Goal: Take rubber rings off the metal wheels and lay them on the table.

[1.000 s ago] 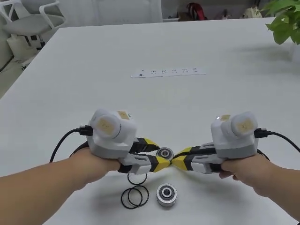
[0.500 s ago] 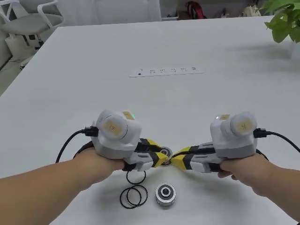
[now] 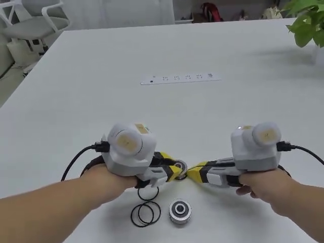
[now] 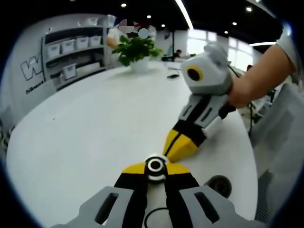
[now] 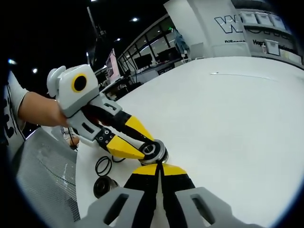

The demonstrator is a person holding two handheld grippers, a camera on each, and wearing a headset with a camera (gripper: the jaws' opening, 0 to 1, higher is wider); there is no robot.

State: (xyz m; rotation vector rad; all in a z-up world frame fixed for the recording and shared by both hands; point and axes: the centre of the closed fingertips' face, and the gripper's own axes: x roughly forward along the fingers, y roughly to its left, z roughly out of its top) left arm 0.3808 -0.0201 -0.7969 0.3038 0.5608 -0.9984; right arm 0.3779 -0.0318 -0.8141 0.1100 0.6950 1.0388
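While you are holding both grippers low over the table [image 3: 177,111], your left gripper [image 3: 172,172] is pinching a metal wheel [image 4: 155,165] between its yellow tips. Your right gripper [image 3: 193,173] is pressing its jaws together, tips touching that wheel's rim. Three rubber rings [image 3: 146,212] and a second wheel [image 3: 179,210] are lying on the table just below.

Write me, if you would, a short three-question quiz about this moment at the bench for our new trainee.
1. True or false: the left gripper clamps a metal wheel between its jaws.
2. How many rubber rings lie on the table? A) two B) three C) five
3. Fill in: the right gripper points at the held wheel with its jaws ___.

Key: 1 true; 2 B; 3 shut.
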